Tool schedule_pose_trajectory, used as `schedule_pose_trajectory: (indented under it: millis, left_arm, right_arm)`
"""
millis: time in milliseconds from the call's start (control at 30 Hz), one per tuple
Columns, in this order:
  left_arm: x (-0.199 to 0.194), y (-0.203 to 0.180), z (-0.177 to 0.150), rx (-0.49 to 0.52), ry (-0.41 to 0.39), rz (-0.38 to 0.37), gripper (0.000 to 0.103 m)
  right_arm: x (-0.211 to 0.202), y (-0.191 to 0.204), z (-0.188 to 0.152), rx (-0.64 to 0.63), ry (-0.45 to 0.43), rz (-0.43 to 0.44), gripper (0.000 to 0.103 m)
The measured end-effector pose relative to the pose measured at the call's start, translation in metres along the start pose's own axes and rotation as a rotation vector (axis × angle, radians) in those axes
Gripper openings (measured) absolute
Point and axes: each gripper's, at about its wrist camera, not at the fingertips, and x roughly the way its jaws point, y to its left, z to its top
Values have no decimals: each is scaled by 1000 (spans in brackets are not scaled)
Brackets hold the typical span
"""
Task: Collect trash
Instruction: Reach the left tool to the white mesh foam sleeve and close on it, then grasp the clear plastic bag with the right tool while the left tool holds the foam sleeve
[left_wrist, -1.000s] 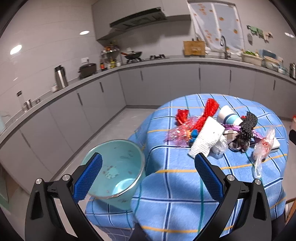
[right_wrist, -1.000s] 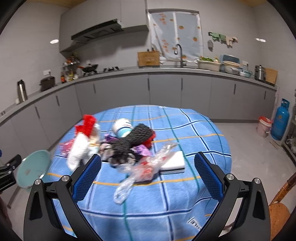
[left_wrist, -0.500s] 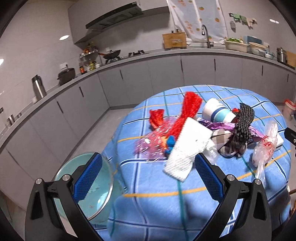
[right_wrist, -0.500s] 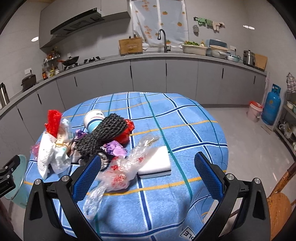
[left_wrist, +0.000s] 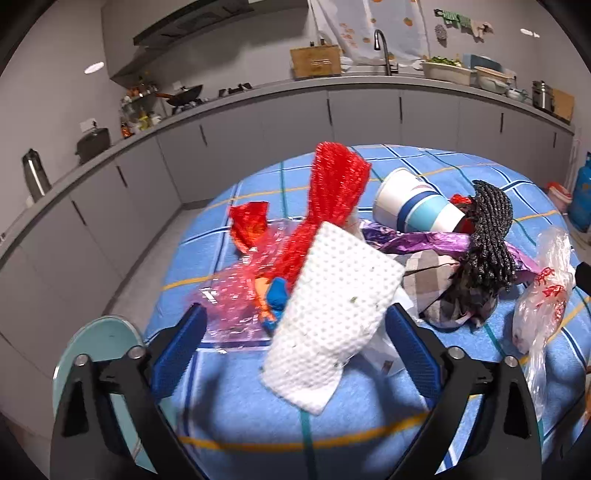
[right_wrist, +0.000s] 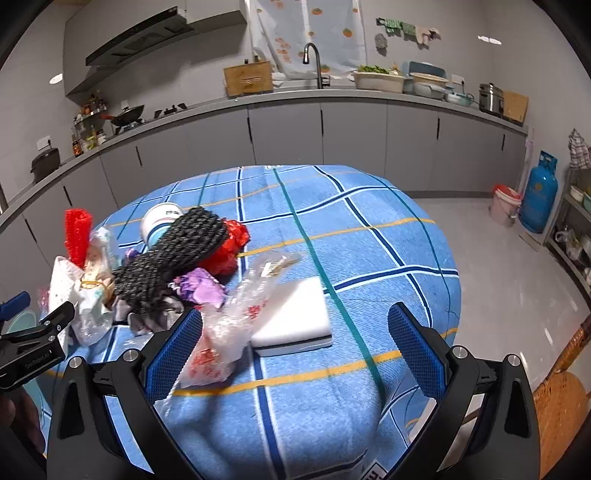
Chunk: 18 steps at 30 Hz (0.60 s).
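One white foam sheet lies between the closing left claw.

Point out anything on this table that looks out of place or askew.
A heap of trash litters the tablecloth: a paper cup tipped on its side, a white foam sheet propped at a slant over red netting, black netting, and a crumpled plastic bag draped over a white sponge.
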Motion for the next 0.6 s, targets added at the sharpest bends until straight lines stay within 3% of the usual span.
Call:
schedule_pose_trajectory:
  millis: [200, 233, 367, 467, 600]
  left_arm:
    - [7, -1, -4, -7, 3, -59, 67]
    - [7, -1, -5, -8, 6, -71, 55]
    - [6, -4, -8, 1, 7, -106, 35]
    - [1, -7, -10, 16, 2, -114, 28]
    - [-12, -5, -9, 9, -16, -123, 27]
  right_arm:
    - [4, 4, -2, -4, 4, 15, 99]
    - [4, 6, -3, -6, 4, 17, 99]
    - [5, 16, -5, -27, 15, 33, 99]
    - [5, 21, -7, -40, 22, 43, 98]
    - [1, 24, -9, -44, 24, 53, 95]
